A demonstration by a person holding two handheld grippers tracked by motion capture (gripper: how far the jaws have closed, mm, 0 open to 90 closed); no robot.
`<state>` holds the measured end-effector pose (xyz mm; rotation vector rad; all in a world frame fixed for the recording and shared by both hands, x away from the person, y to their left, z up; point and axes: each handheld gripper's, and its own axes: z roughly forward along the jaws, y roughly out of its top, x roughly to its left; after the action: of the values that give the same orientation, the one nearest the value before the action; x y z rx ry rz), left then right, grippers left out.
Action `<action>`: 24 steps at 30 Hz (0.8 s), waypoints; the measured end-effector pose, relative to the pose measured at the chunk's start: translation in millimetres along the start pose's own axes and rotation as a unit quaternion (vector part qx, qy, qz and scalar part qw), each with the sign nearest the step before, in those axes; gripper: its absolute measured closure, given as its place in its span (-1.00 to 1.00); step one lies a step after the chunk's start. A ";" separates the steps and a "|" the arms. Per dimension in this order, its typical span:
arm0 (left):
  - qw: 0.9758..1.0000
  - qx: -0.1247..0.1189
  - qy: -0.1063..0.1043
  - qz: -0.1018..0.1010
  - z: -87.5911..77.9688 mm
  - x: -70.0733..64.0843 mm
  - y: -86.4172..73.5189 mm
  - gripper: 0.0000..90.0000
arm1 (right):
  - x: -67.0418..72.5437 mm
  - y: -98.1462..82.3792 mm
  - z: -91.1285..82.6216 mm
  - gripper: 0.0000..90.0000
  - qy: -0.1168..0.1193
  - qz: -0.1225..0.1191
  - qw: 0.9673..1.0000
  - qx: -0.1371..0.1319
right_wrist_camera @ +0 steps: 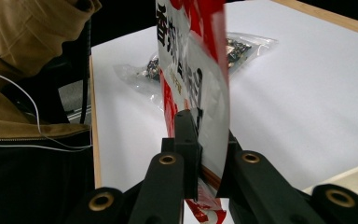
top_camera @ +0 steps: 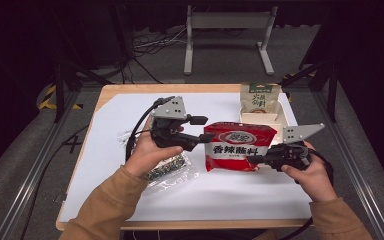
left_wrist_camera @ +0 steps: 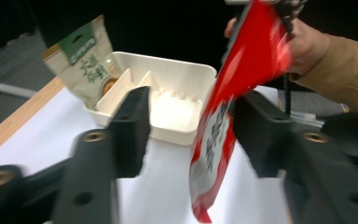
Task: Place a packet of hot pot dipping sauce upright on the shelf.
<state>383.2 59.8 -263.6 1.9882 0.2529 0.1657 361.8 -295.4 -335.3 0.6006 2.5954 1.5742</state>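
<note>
A red seasoning bag point(top_camera: 237, 146) with white print hangs upright above the white sheet, between both hands. My right gripper point(top_camera: 252, 160) is shut on its lower right edge; in the right gripper view the bag point(right_wrist_camera: 193, 70) rises out of the pinched jaws of that gripper point(right_wrist_camera: 208, 140). My left gripper point(top_camera: 202, 130) sits at the bag's left edge, open. In the left gripper view its jaws stand apart around the bag point(left_wrist_camera: 214, 140), which hangs close to the right jaw and well clear of the left one; the gripper point(left_wrist_camera: 191, 130) does not press on it.
A white divided tray point(top_camera: 260, 118) point(left_wrist_camera: 177, 74) stands at the back right, with a green-and-beige pouch point(top_camera: 260, 97) point(left_wrist_camera: 81, 65) propped in its far compartment. A clear bag of dark pieces point(top_camera: 170, 167) point(right_wrist_camera: 233, 49) lies on the sheet under my left hand.
</note>
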 end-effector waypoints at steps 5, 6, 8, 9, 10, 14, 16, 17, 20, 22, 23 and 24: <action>1.000 0.001 0.016 -0.019 -9.8 2.9 -16.2 -0.07 | -5.5 8.4 -9.5 0.88 -0.007 -0.001 1.000 -0.002; 1.000 -0.001 0.018 -0.023 -11.2 3.3 -19.3 -0.08 | -7.3 9.8 -10.8 0.88 -0.008 0.000 1.000 -0.003; 0.999 0.001 0.021 -0.029 -13.3 3.6 -24.9 -0.09 | -10.6 12.6 -13.2 0.88 -0.009 0.001 1.000 -0.002; 0.999 0.001 0.025 -0.032 -14.0 3.2 -28.4 -0.10 | -12.4 14.1 -14.7 0.88 -0.011 0.002 1.000 -0.002; 0.999 0.003 0.024 -0.034 -14.9 3.0 -30.9 -0.10 | -14.8 16.0 -17.0 0.88 -0.012 0.004 1.000 -0.002; 0.999 0.006 0.032 -0.042 -18.8 2.7 -41.0 -0.11 | -21.8 21.6 -25.0 0.88 -0.019 0.006 1.000 -0.003; 0.998 0.005 0.037 -0.047 -20.5 2.9 -46.7 -0.11 | -24.9 24.6 -29.2 0.88 -0.023 0.004 1.000 -0.002; 0.998 0.006 0.038 -0.050 -21.2 2.8 -48.8 -0.11 | -26.4 26.0 -31.2 0.88 -0.024 0.004 1.000 -0.002; 0.997 0.010 0.048 -0.055 -23.6 2.4 -57.5 -0.12 | -31.0 29.1 -36.2 0.88 -0.032 0.002 0.999 -0.002; 0.997 0.014 0.056 -0.058 -24.9 2.9 -62.0 -0.12 | -33.9 30.4 -38.9 0.88 -0.041 -0.001 0.999 -0.003; 0.996 0.014 0.061 -0.059 -25.3 3.2 -63.5 -0.13 | -35.3 30.8 -40.0 0.88 -0.044 -0.001 0.999 -0.003; 0.996 0.015 0.066 -0.060 -26.6 3.5 -66.0 -0.14 | -36.4 31.0 -40.8 0.88 -0.046 -0.001 0.999 -0.003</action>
<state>373.7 110.7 -312.5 1.9869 0.4619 0.2184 395.1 -329.9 -294.7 0.6534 2.5223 1.5147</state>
